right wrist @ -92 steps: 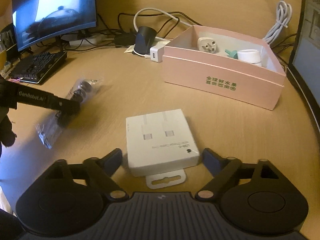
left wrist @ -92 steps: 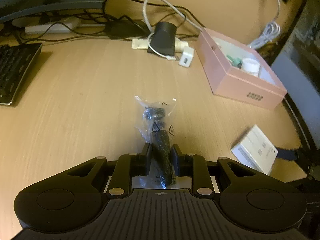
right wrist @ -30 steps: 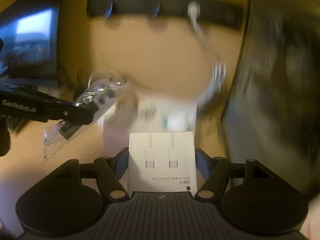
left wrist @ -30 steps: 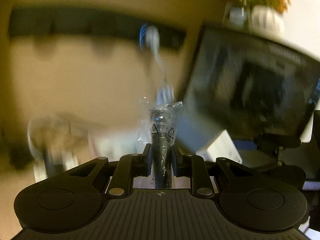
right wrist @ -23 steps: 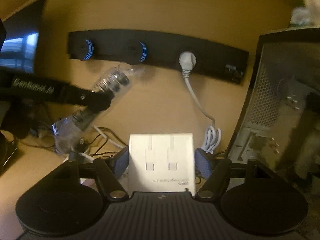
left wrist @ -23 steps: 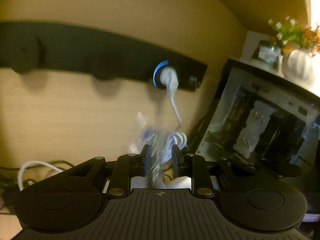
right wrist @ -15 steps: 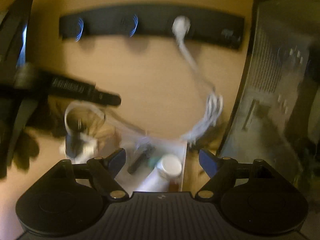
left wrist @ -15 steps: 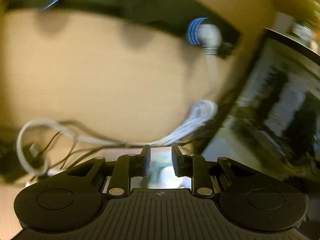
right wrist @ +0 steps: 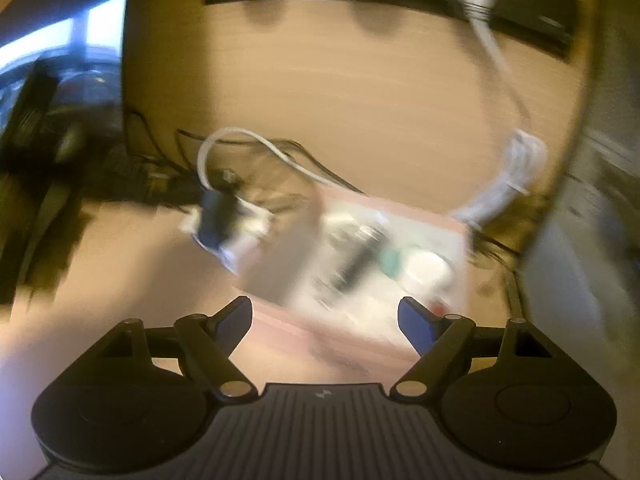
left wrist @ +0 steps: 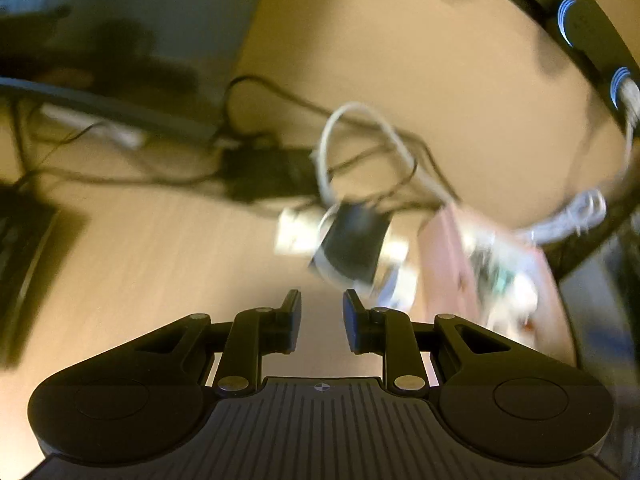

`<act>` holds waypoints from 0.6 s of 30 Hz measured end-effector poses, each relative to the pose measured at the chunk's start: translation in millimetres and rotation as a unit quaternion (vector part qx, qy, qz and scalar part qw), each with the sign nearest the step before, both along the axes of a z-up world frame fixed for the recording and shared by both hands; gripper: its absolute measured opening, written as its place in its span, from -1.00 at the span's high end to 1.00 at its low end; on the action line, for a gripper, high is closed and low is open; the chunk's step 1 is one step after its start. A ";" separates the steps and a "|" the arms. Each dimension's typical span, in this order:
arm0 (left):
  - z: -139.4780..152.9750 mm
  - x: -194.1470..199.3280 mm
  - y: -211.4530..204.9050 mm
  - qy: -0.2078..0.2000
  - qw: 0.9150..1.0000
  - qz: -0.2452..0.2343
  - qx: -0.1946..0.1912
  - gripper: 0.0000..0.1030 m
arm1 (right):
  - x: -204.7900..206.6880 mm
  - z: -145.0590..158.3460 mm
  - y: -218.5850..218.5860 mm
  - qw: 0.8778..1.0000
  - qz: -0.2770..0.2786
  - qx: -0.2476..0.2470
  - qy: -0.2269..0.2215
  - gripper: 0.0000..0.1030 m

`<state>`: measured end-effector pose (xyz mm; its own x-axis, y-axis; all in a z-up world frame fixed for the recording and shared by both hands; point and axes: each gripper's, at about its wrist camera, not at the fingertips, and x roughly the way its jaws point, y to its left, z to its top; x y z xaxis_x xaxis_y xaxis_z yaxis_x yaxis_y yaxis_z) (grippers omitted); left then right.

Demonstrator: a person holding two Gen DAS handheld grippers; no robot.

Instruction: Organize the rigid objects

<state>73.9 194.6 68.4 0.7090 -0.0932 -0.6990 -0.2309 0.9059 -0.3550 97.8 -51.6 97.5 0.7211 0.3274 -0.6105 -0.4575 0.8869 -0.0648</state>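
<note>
Both views are motion-blurred. My left gripper (left wrist: 322,300) stands open with a narrow gap and only bare desk between its fingers. The pink box (left wrist: 452,248) lies to its right, apart from it. My right gripper (right wrist: 325,306) is open wide and empty, hanging just in front of the pink box (right wrist: 280,320). Inside the box I make out a dark bagged item (right wrist: 360,256), a green piece (right wrist: 390,260) and a white round container (right wrist: 426,268). The white cable box cannot be picked out in the blur.
A black cylinder (left wrist: 352,240) with white adapters and a looped white cable (left wrist: 360,120) sits behind the box. A keyboard (left wrist: 20,248) lies at the left and a monitor (left wrist: 100,20) behind it. A computer case (right wrist: 600,200) stands at the right.
The bagged item has left my left gripper and the white box has left my right gripper; both now stand open and empty. Both views have swung down toward the desk, the left one leftward.
</note>
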 end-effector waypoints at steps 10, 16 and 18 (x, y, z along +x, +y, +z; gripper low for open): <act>-18.3 -90.9 31.4 0.018 0.997 -0.043 -0.058 0.51 | 140.3 -43.1 156.0 0.996 -0.016 0.019 0.089 -0.57; -28.6 -118.5 65.9 0.031 0.997 -0.018 -0.067 0.51 | 187.7 -78.1 174.5 0.985 -0.055 -0.013 0.162 -0.58; -33.7 -122.3 73.7 0.038 0.997 -0.008 -0.072 0.52 | 184.0 -77.7 174.7 0.985 -0.052 -0.017 0.165 -0.47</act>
<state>-48.4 268.3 34.8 0.6522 -0.2072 -0.7292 -0.2481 0.8506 -0.4636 281.8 123.2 19.8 0.5105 0.2384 -0.8262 -0.3663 0.9296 0.0418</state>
